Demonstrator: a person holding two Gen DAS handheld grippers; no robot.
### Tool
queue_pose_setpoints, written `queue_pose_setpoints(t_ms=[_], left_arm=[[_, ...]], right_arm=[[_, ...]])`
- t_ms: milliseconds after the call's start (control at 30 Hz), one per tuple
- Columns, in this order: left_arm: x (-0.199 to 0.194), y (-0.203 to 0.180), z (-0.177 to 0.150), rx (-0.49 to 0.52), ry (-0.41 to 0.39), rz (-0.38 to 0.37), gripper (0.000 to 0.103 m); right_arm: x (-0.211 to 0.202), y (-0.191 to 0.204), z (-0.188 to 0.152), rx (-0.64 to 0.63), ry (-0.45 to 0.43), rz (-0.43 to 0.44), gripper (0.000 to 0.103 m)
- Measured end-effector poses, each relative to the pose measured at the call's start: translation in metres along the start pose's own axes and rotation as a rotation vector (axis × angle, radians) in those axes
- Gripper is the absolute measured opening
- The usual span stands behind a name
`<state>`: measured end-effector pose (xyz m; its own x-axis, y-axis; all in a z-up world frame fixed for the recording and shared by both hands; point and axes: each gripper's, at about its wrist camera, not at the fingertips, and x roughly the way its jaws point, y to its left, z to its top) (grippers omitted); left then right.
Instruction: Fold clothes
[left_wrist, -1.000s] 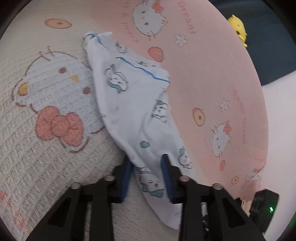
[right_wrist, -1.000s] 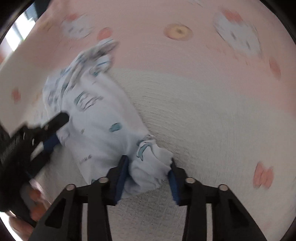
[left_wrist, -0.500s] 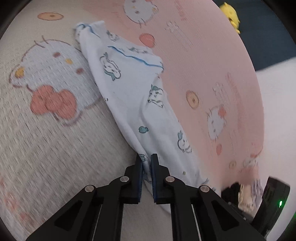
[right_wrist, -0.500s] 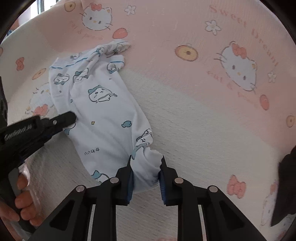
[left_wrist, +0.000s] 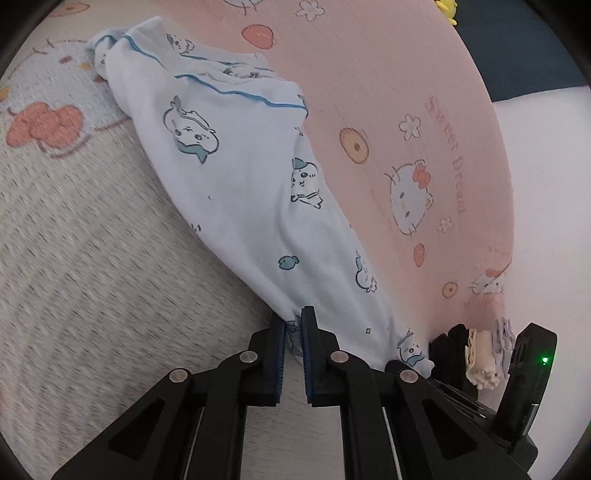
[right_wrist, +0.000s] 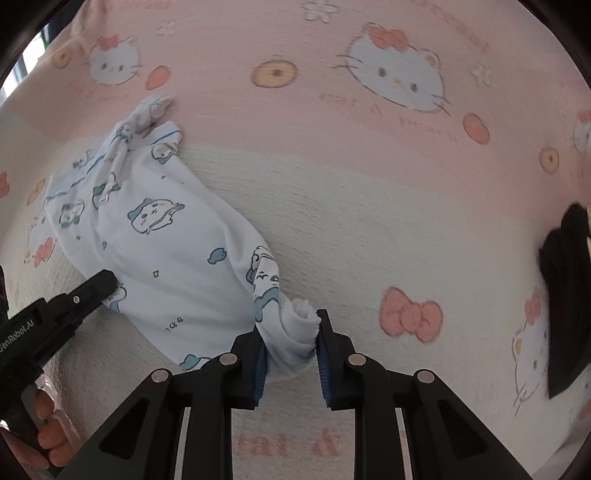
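A small white garment (left_wrist: 229, 192) printed with blue cartoon animals lies stretched out on a pink and cream cat-print blanket (left_wrist: 388, 110). My left gripper (left_wrist: 293, 315) is shut on a thin fold at the garment's near edge. In the right wrist view the same garment (right_wrist: 166, 251) runs from upper left to the centre. There my right gripper (right_wrist: 290, 325) is shut on a bunched end of it. The left gripper's tip (right_wrist: 107, 280) also pinches the garment's lower left edge in that view.
A small stack of folded clothes (left_wrist: 476, 354), black, cream and pale blue, sits at the blanket's right edge. A black cloth (right_wrist: 569, 295) lies at the far right. A hand (right_wrist: 48, 439) holds the left gripper. A yellow toy (left_wrist: 447, 9) sits beyond the blanket.
Both grippers closed on the garment. The left jaws shut on its near edge, the right jaws squeezed the bunched end. The garment has been drawn out longer between them.
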<state>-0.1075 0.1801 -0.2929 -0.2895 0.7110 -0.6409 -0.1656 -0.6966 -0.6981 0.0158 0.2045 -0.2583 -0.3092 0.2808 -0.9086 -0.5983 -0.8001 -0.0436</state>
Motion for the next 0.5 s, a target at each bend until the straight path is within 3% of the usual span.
queue_pose_setpoints(t_ms=[333, 433, 500], left_arm=[[0.028, -0.027, -0.030, 0.018, 0.062, -0.016, 0.007], [0.035, -0.043, -0.044, 0.095, 0.077, 0.013, 0.007], [0.038, -0.054, -0.051, 0.131, 0.012, 0.046, 0.007]], right_arm=[[-0.018, -0.019, -0.007, 0.044, 0.019, -0.070, 0.021], [-0.019, -0.028, -0.005, 0.065, 0.031, -0.100, 0.021], [-0.016, -0.031, -0.004, 0.085, 0.049, -0.092, 0.021]])
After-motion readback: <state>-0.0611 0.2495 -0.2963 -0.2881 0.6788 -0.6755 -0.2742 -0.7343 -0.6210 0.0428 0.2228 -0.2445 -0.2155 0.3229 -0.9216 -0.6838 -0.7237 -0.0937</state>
